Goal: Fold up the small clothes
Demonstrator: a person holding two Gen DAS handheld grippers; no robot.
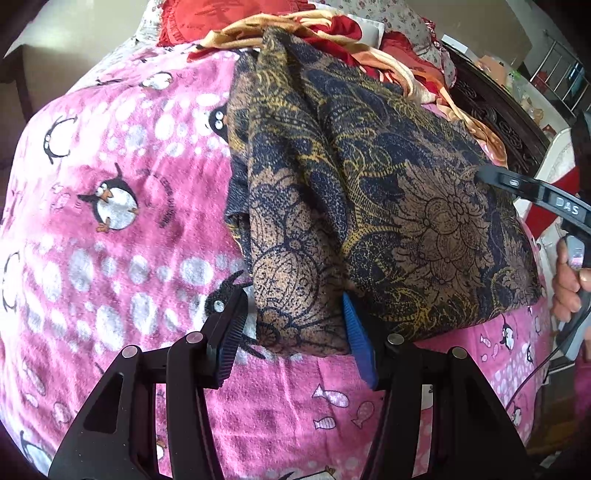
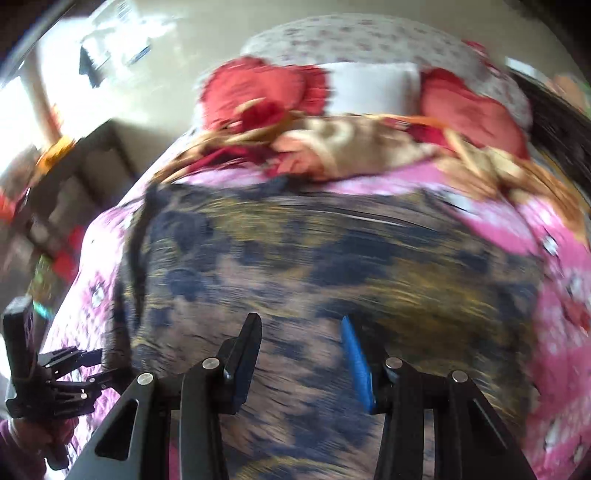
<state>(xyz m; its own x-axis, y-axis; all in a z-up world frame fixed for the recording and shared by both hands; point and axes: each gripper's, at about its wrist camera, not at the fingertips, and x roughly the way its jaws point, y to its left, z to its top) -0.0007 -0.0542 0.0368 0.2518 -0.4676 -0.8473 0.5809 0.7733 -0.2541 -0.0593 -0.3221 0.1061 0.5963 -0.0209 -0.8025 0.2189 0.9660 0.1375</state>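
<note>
A dark blue and brown patterned garment (image 1: 369, 206) lies partly folded and bunched on a pink penguin blanket (image 1: 110, 221). My left gripper (image 1: 291, 306) is open, its fingers straddling the garment's near corner. In the left wrist view the right gripper (image 1: 480, 175) reaches in from the right, its tip over the garment's right part. In the blurred right wrist view my right gripper (image 2: 301, 328) is open just above the garment (image 2: 332, 258). The left gripper (image 2: 88, 365) shows at the lower left edge of the garment.
Red and orange bedding (image 1: 332, 33) and red pillows (image 2: 255, 92) are piled at the far end of the bed. A dark carved bed frame (image 1: 495, 110) runs along the right. Furniture (image 2: 74, 177) stands at the left beyond the bed edge.
</note>
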